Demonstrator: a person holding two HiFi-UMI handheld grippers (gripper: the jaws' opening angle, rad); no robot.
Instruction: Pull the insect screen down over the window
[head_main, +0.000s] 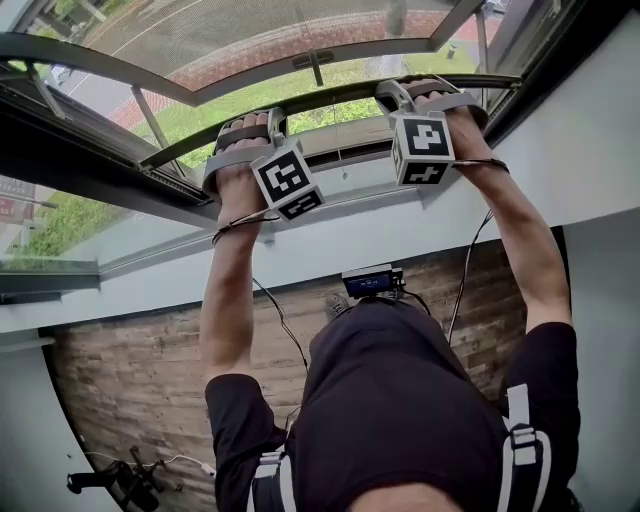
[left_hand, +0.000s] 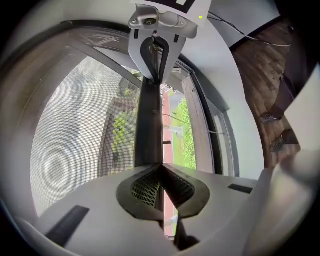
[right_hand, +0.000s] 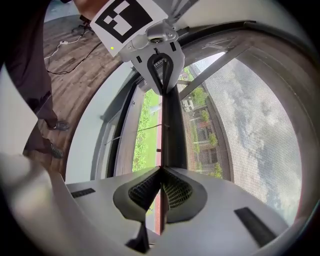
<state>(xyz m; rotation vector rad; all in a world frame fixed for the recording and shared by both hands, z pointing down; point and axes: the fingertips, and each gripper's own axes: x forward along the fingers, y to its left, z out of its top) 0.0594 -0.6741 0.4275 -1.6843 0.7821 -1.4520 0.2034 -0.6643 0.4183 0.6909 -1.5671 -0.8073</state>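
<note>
We note the fine grey mesh insect screen (left_hand: 75, 130) partway down the window. Its dark, flat bottom bar (right_hand: 175, 125) runs across the opening with the mesh stretched above it. Below the bar a band of uncovered opening shows grass and red paving, down to the pale lower edge of the window frame (head_main: 350, 135). The left gripper (left_hand: 161, 169) is clenched on the thin lip of that bar, its ribbed pads pinched together with the lip between them. The right gripper (right_hand: 161, 171) grasps the same lip the same way, further along toward the right side of the frame. We judge the grasp made and the pull under way but unfinished, since the bar has not yet met the lower edge. How much gap remains we can't say for sure, as the lenses bend everything. Left to do: bring the bar down level to the lower edge and seat it there.
</note>
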